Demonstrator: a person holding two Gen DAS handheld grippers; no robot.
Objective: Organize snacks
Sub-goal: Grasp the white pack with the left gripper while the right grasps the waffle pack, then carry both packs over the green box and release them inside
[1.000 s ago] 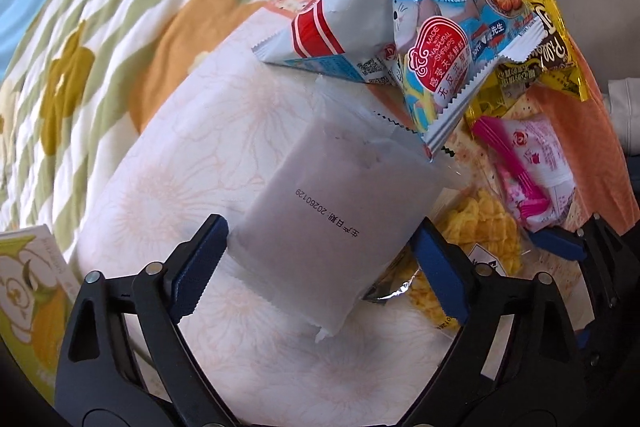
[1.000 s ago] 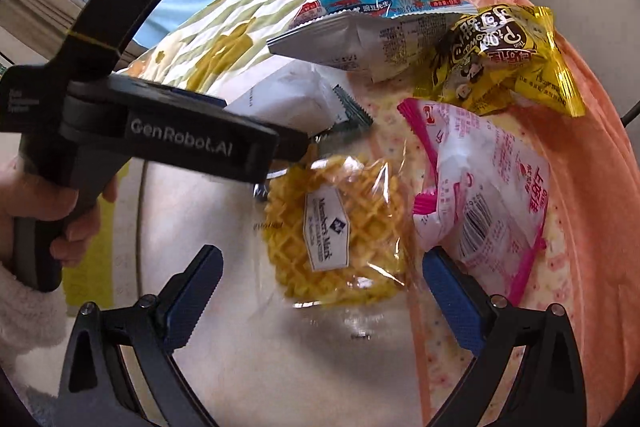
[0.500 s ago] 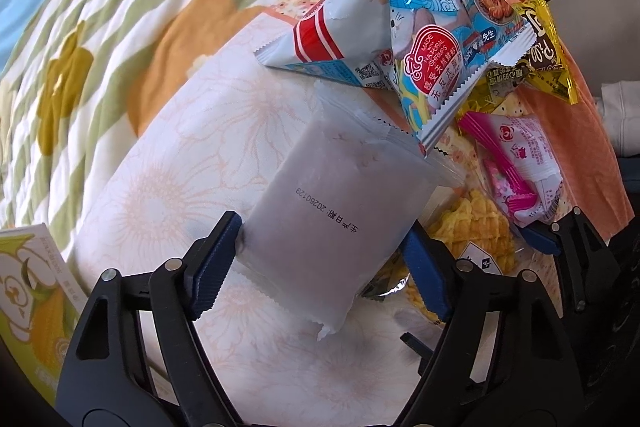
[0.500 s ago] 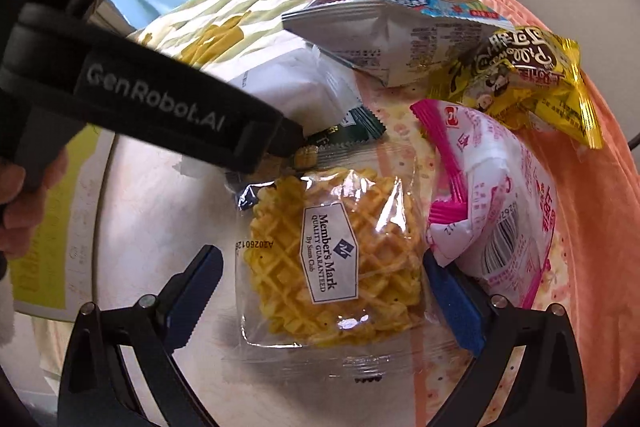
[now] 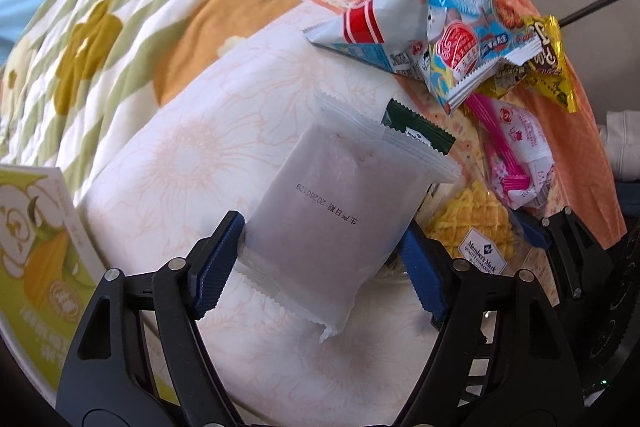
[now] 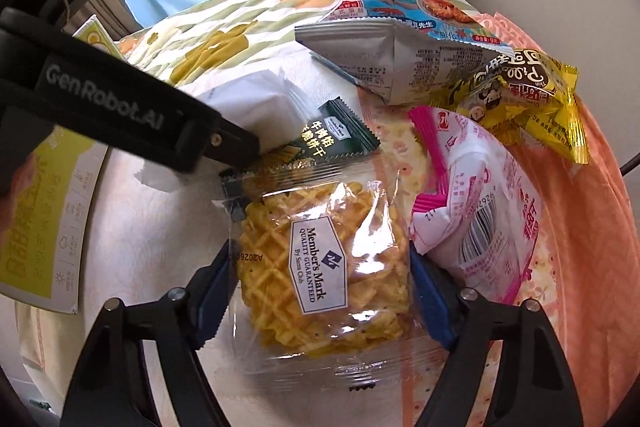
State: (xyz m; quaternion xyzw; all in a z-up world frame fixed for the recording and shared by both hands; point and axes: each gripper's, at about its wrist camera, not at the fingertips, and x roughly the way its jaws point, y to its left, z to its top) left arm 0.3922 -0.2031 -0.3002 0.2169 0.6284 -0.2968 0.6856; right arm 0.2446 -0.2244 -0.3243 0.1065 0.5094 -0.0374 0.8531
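Floral bedding: frosted white packet is pinched by left gripper, clear waffle-cookie pack by right gripper; waffles could easily get crushed.

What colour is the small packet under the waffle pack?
Dark green packet with white lettering, clearest in the right wrist view.

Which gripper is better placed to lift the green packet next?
Neither is free: left gripper pinches the white packet, right gripper the waffle pack. Left looks nearer; the green packet lies just past its packet.
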